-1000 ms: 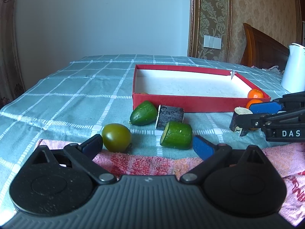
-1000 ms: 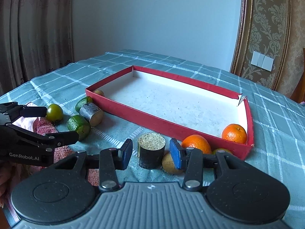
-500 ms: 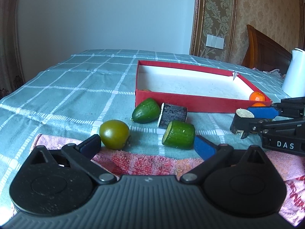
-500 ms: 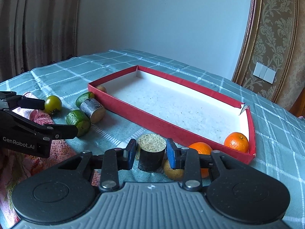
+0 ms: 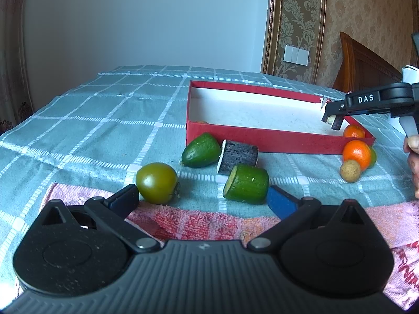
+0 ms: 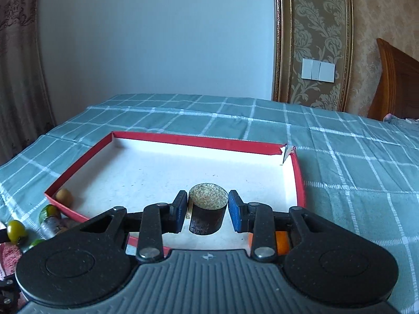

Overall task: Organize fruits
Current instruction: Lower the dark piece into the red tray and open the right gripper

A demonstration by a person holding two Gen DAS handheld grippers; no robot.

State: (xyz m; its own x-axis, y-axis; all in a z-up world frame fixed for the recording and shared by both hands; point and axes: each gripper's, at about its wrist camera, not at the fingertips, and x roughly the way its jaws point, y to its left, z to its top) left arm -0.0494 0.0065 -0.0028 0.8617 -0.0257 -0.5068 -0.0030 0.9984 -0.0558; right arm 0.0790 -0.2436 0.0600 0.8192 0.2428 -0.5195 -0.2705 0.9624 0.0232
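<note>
Red tray holds one orange and a small brown fruit; the right gripper, clenched on a dark cut chunk, hangs over it. The left gripper gapes empty near the green tomato and other pieces left on the cloth

A bedroom in a home: a teal cotton bedspread with a white check covers a wide bed, a carved dark-wood headboard stands at one side, gold damask wallpaper carries a white plastic light switch, and patterned brown curtains hang at the left (partly in shadow).
</note>
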